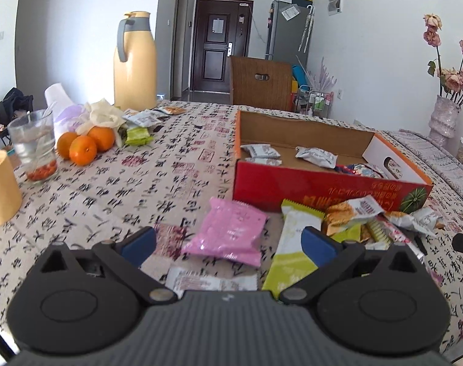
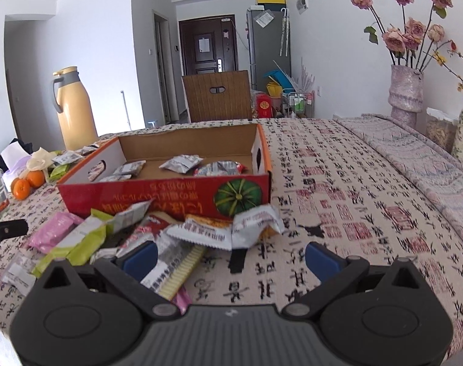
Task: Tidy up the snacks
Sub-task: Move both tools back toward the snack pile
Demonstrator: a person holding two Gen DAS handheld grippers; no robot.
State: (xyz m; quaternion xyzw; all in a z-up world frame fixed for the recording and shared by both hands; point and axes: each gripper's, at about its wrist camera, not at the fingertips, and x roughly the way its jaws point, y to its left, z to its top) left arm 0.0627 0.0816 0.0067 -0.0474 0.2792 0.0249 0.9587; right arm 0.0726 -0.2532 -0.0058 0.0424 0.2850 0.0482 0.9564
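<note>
Calligraphy-printed cloth covers a worktop (image 1: 158, 180) in a bright living room, with a dark door and a grey refrigerator far behind. A shallow red cardboard box (image 1: 316, 187) sits on the cloth, open on top, and several snack packets already lie inside it. On the near side of the box, loose packets are heaped on the cloth.

The left tool (image 1: 228, 245) hangs low over the cloth with its blue-padded fingers spread wide and nothing between them. A pink snack packet (image 1: 228, 233) lies directly ahead, in the gap between the two pads. Its long axis runs near to far, tilting slightly left, so the pads sit on either side of its narrow width. A green and white packet (image 1: 292, 256) lies just to the right, partly under the right pad. A small white sachet (image 1: 210, 282) lies nearer still, close to the tool body.

The right tool (image 2: 231, 257) is likewise spread wide and empty. The heap of packets (image 2: 201, 235) lies ahead of it and to the left, and a red and white packet (image 2: 165, 262) crosses its left pad. The pink packet (image 2: 54, 235) sits far to its left.

By this layout the left tool is the nearer one to the pink packet, and the box lies beyond it, to the far right.
</note>
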